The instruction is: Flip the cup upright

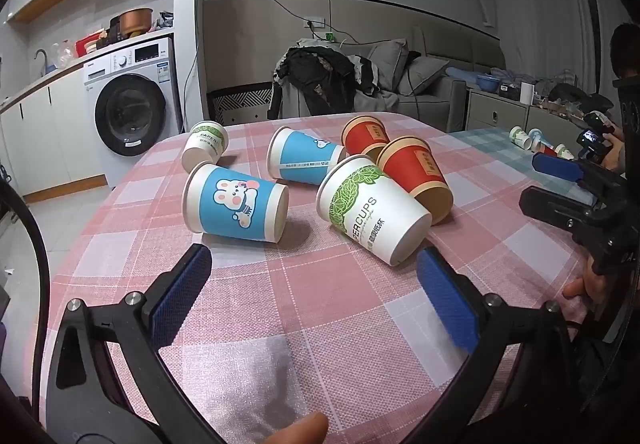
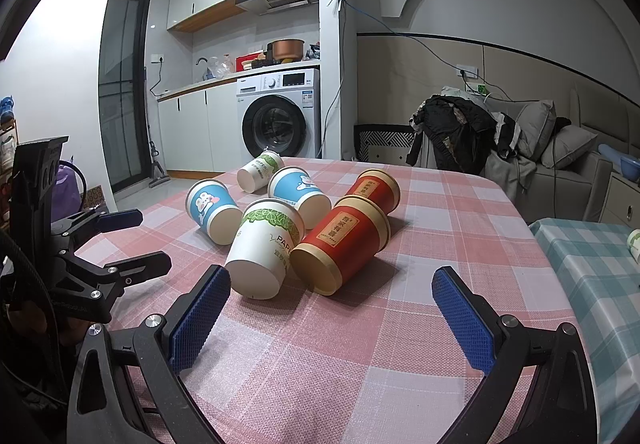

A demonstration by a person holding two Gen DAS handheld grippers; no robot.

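Observation:
Several paper cups lie on their sides on a pink checked tablecloth (image 1: 320, 284): a blue rabbit cup (image 1: 236, 204), a second blue cup (image 1: 306, 160), a white leaf-print cup (image 1: 372, 210), two red cups (image 1: 416, 172) (image 1: 364, 136) and a small white cup (image 1: 204, 146). My left gripper (image 1: 316, 268) is open and empty, just short of the rabbit and leaf-print cups. My right gripper (image 2: 332, 284) is open and empty, its fingers on either side of the near ends of the leaf-print cup (image 2: 264, 244) and a red cup (image 2: 340, 244).
A second table with a teal checked cloth (image 2: 592, 264) stands to the right and holds more cups (image 1: 536, 142). A washing machine (image 2: 280, 116) and a sofa with clothes (image 2: 500, 136) are behind the table. The other gripper shows at each view's edge.

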